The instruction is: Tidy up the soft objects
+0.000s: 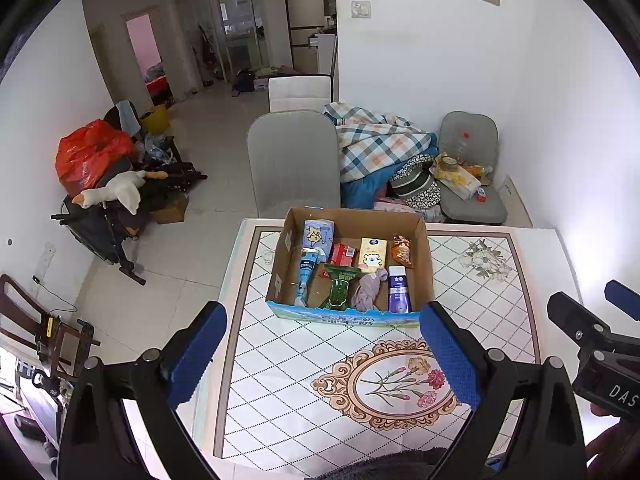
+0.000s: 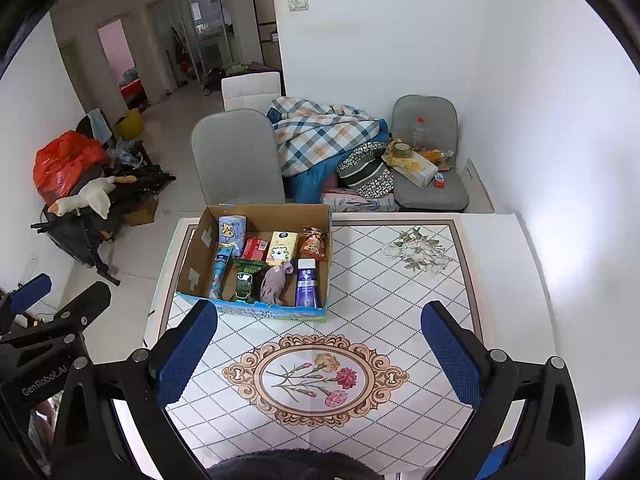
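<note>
The left gripper (image 1: 322, 348) and the right gripper (image 2: 320, 344) both hover above the bench (image 2: 400, 280) with blue pads spread wide and nothing between them. The cardboard box (image 2: 200, 256) sits at the bench's far left part, beyond both grippers; inside, a crumpled mauve cloth (image 2: 275, 283) lies between a green packet (image 2: 245, 282) and a purple bottle (image 2: 307, 284), near tissue packs (image 2: 282, 247)

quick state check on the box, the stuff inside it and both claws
cardboard box: open-topped, on the table
purple bottle: lying in the box, capped
mauve cloth: crumpled, in the box
blue tube: lying flat along the box's left wall
left claw: open, empty
right claw: open, empty
</note>
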`<state>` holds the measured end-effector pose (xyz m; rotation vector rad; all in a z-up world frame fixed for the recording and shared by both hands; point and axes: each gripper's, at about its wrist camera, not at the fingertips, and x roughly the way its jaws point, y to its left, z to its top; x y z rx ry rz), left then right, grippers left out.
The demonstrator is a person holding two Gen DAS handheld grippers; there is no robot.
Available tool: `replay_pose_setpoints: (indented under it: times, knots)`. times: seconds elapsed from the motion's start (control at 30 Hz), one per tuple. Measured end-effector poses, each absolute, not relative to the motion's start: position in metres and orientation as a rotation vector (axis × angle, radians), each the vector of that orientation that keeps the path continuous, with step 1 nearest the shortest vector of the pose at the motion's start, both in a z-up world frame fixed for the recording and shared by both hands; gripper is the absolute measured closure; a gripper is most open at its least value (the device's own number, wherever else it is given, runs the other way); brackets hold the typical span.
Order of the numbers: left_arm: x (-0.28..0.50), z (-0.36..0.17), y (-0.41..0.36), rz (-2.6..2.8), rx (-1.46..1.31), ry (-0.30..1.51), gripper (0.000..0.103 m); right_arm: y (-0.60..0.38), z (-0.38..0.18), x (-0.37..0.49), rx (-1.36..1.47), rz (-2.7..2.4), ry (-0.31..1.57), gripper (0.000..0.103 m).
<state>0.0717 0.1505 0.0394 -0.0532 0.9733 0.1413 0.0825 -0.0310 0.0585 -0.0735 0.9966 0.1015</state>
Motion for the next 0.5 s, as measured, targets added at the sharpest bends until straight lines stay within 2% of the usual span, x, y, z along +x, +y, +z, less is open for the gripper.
replay_pose_setpoints:
  times: [0.5]
  knots:
    - [0.0686, 0.0392, 0.1523, 0.144, -0.054, 0.966, 0.004, -0.0324, 0.0585, 0.0825, -0.079, 0.098, 0.990, 0.000]
